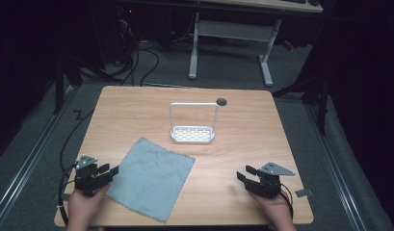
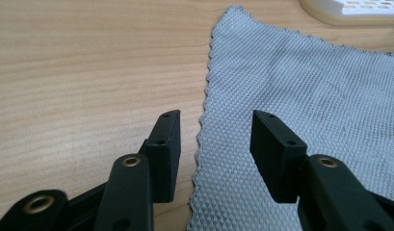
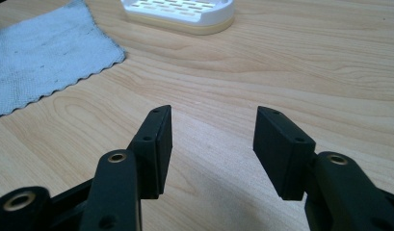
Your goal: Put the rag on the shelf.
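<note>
- One white plastic rack with a slotted oval base and a tall wire loop handle [image 1: 192, 134] stands upright near the middle of the light wooden tabletop [image 1: 262, 130]; its base holds nothing, the slots showing bare.
- In the right gripper view the same rack's base [image 3: 180, 12] sits at the top edge, a cream band under its white slotted tray, again with nothing in it.
- In the left gripper view a corner of that base [image 2: 353, 9] peeks in at the upper right, just past the far edge of the cloth.
- One grey waffle-weave cloth with a scalloped hem [image 1: 151, 177] lies flat and spread out on the table, in front of the rack and to its left, turned at an angle to the table edges and apart from the rack.
- Two black two-jaw grippers are held low over the near side of the table, one in each hand.
- The left gripper [image 1: 108, 171] has its jaws spread; in its own view they [image 2: 216, 144] straddle the cloth's [image 2: 305, 110] left hem, one jaw over bare wood and one over fabric, pinching nothing.
- The right gripper [image 1: 243, 174] is well to the right of the cloth; its jaws [image 3: 211, 144] are spread over bare wood with nothing between them.
- One small dark round hole [image 1: 221, 101] marks the tabletop behind the rack.
</note>
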Motion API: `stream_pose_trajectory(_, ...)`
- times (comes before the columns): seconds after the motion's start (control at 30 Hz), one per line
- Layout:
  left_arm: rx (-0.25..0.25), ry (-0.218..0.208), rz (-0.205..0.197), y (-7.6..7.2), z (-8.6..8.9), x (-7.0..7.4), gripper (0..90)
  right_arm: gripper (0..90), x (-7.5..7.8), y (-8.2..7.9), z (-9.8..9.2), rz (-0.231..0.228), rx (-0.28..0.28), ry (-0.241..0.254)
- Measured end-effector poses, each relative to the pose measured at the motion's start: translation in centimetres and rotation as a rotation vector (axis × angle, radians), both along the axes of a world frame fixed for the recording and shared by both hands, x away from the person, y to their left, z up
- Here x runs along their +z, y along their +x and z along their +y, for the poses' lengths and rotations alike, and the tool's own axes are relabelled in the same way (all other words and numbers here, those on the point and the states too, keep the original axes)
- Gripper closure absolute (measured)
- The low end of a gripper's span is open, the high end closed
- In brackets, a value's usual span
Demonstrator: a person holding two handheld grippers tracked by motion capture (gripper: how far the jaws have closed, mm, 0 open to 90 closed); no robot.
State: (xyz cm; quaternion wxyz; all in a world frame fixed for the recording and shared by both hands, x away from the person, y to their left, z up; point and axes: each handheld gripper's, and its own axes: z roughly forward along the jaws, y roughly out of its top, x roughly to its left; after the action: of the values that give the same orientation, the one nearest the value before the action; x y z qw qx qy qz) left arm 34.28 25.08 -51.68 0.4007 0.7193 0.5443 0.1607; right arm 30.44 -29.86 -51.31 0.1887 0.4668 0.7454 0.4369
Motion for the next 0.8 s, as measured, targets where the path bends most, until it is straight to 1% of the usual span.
stream_pose_trajectory(0.1, -0.003, -0.01, -0.007, 0.0, 0.0, 0.0, 55.2, 48.8, -0.1, 0.0, 0.1, 0.003, 0.002, -0.007)
stream_pose_trajectory(0.17, -0.003, -0.009, -0.004, 0.0, -0.1, 0.0, 55.2, 48.8, -0.2, 0.0, 0.0, 0.004, 0.003, -0.013)
stream_pose_trajectory(0.2, -0.013, 0.0, 0.008, 0.1, -0.3, -0.2, 55.5, 48.9, -0.2, 0.0, -0.1, 0.003, 0.001, -0.012)
stream_pose_trajectory(0.23, -0.013, 0.0, 0.008, 0.1, -0.3, -0.2, 56.4, 48.9, -0.2, 0.0, -0.1, 0.003, 0.001, -0.012)
stream_pose_trajectory(0.27, -0.02, -0.003, 0.013, 0.2, -0.4, -0.2, 58.1, 48.9, -0.1, 0.0, -0.2, 0.003, -0.003, -0.007)
stream_pose_trajectory(0.3, -0.042, -0.01, 0.01, 0.0, -0.8, -0.1, 61.1, 49.0, -0.1, 0.0, -0.2, 0.003, -0.003, -0.007)
stream_pose_trajectory(0.33, -0.07, -0.007, 0.003, -0.2, -1.1, 0.0, 66.2, 49.0, -0.1, 0.0, -0.3, 0.008, -0.004, -0.005)
stream_pose_trajectory(0.37, -0.07, -0.007, 0.003, -0.2, -1.1, 0.0, 73.8, 49.0, -0.1, 0.0, -0.3, 0.008, -0.004, -0.005)
stream_pose_trajectory(0.4, -0.1, 0.004, -0.004, -0.4, -1.6, 0.1, 73.8, 49.2, -0.1, 0.0, -0.3, 0.009, -0.005, -0.002)
stream_pose_trajectory(0.43, -0.137, 0.032, -0.011, -0.7, -2.3, 0.2, 81.0, 49.2, -0.1, 0.0, -0.3, 0.011, -0.006, 0.001)
stream_pose_trajectory(0.47, -0.175, 0.072, 0.005, -0.9, -3.4, 0.2, 90.0, 49.2, -0.2, 0.1, -0.3, 0.009, -0.003, -0.001)
stream_pose_trajectory(0.57, -0.22, 0.149, 0.05, -0.9, -4.8, -0.5, 90.0, 49.2, -0.2, 0.1, -0.3, 0.015, 0.002, -0.001)
stream_pose_trajectory(0.6, -0.235, 0.167, 0.059, -0.9, -5.2, -0.7, 90.0, 49.2, -0.2, 0.1, -0.3, 0.015, 0.004, -0.001)
stream_pose_trajectory(0.7, -0.244, 0.162, 0.055, -1.0, -5.5, -0.7, 90.0, 49.2, -0.1, 0.0, -0.3, 0.015, 0.006, -0.001)
stream_pose_trajectory(0.73, -0.265, 0.158, 0.054, -1.3, -6.1, -0.7, 90.0, 49.2, -0.2, 0.0, -0.3, 0.014, 0.007, 0.002)
stream_pose_trajectory(0.77, -0.265, 0.158, 0.054, -1.3, -6.1, -0.7, 90.0, 49.2, -0.2, 0.0, -0.3, 0.014, 0.007, 0.002)
stream_pose_trajectory(0.8, -0.3, 0.162, 0.052, -1.7, -7.1, -0.7, 90.0, 49.3, -0.2, 0.0, -0.3, 0.018, 0.011, 0.0)
